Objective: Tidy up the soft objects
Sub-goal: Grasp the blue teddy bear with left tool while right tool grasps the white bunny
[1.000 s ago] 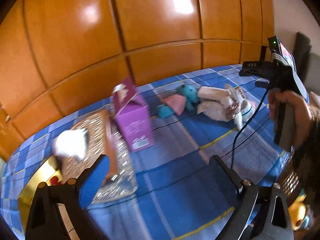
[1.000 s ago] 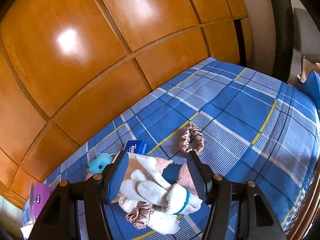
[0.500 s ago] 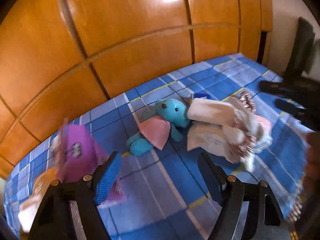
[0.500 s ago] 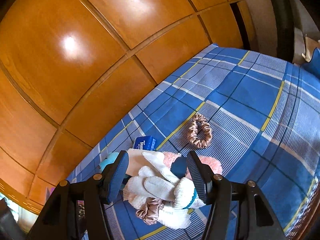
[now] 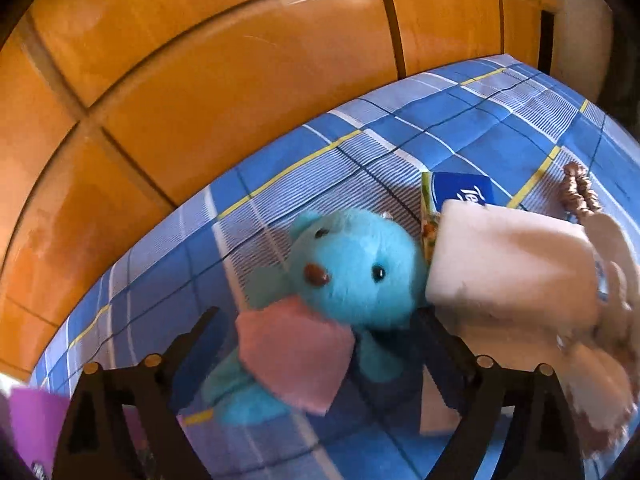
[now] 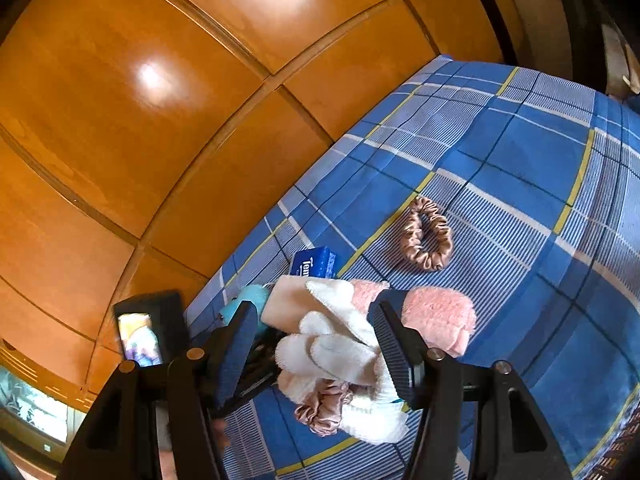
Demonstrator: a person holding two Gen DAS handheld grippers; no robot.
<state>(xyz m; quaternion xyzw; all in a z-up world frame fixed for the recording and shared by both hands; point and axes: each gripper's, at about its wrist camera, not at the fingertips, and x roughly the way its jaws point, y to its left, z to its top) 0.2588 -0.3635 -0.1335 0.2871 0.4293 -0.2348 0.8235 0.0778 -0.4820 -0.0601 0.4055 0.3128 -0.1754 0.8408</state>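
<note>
A turquoise plush toy (image 5: 352, 272) with a pink patch (image 5: 292, 364) lies on the blue plaid bedcover (image 5: 460, 140). My left gripper (image 5: 320, 344) is open, its fingers on either side of the toy's body. A cream folded cloth (image 5: 508, 268) lies right of the toy. In the right wrist view my right gripper (image 6: 312, 340) is open above a pile of white fluffy socks (image 6: 340, 352), with a pink sock (image 6: 440, 320) and a satin scrunchie (image 6: 324, 408) beside them. The toy's edge (image 6: 248, 300) peeks behind the left finger.
A second brown scrunchie (image 6: 426, 234) lies apart on the bedcover. A blue tissue pack (image 6: 314, 262) sits behind the pile and shows in the left wrist view (image 5: 460, 190). A purple box (image 5: 32, 428) is at the lower left. Orange wooden panels (image 5: 240, 60) back the bed.
My left gripper has swung right and come in close, so its open fingers now flank the turquoise toy. My right gripper has shifted slightly over the sock pile.
</note>
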